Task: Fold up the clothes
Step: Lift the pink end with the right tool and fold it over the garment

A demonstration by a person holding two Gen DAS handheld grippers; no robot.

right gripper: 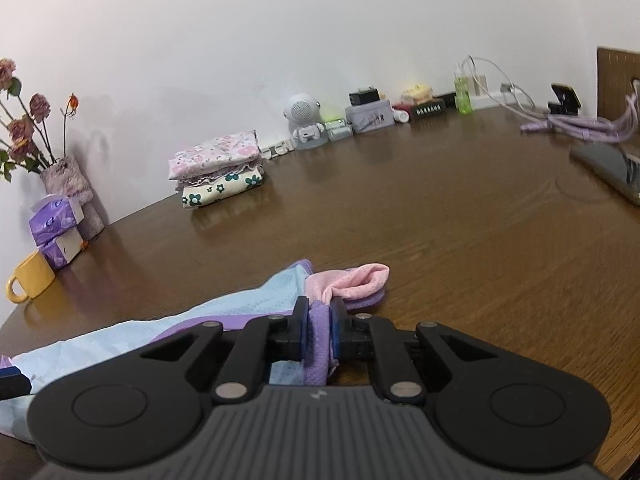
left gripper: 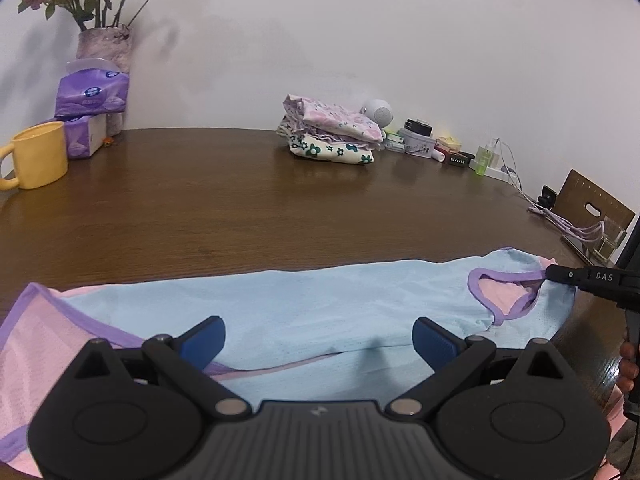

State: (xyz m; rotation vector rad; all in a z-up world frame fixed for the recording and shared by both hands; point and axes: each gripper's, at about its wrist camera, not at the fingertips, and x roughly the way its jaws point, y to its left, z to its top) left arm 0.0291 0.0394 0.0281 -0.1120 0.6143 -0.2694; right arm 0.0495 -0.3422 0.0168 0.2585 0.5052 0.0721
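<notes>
Meanwhile, right gripper pinches the purple trim of a blue-and-pink top spread on the desk; left gripper hovers above it, jaws wide, empty. Keeping fabric taut should help the fold.

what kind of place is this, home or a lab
Most likely a home. A wooden table against a plain wall holds a yellow mug, a vase of dried roses, tissue packs and a small stack of folded clothes.
</notes>
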